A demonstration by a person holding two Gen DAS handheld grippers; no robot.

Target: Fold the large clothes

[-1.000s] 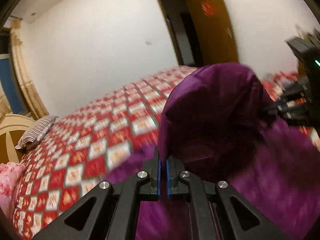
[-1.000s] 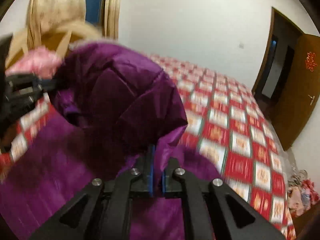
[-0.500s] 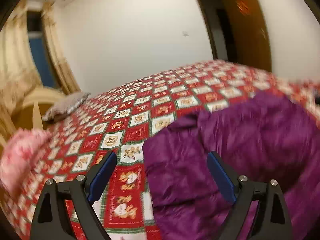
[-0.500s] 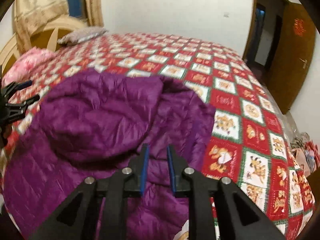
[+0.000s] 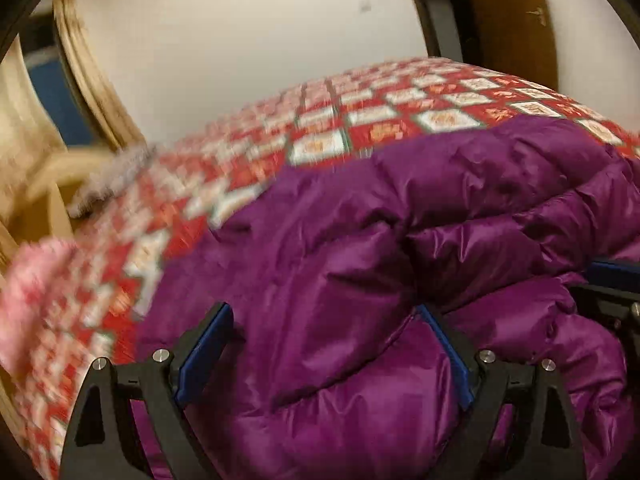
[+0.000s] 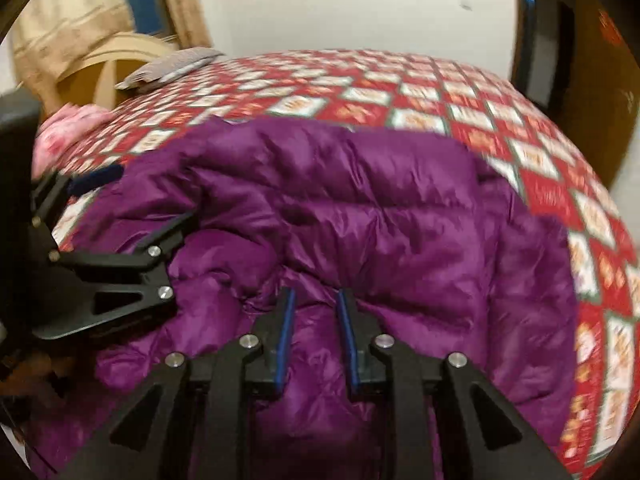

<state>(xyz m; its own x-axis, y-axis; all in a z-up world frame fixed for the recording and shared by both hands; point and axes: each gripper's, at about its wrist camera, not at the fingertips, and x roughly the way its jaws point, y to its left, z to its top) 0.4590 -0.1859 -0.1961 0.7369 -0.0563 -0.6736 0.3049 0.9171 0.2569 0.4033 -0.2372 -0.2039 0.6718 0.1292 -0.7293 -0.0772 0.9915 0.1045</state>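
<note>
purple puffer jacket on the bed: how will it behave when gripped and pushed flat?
The jacket looks shiny, so the pads may slip unless they pinch a seam or fold. Its quilted panels bulge in soft mounds, so it is probably light, squashy and likely to spring back after pressing. It drapes in loose folds over the bedspread, so it should sag floppily when lifted.

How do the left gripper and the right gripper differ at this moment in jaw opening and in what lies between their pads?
The left gripper has its jaws spread wide, a broad bulge of the purple jacket between them; the right gripper shows only a narrow gap, with a thin strip of jacket in it. Neither visibly pinches the fabric. Both have black fingers with blue pads and hang low over the jacket on the bed.
</note>
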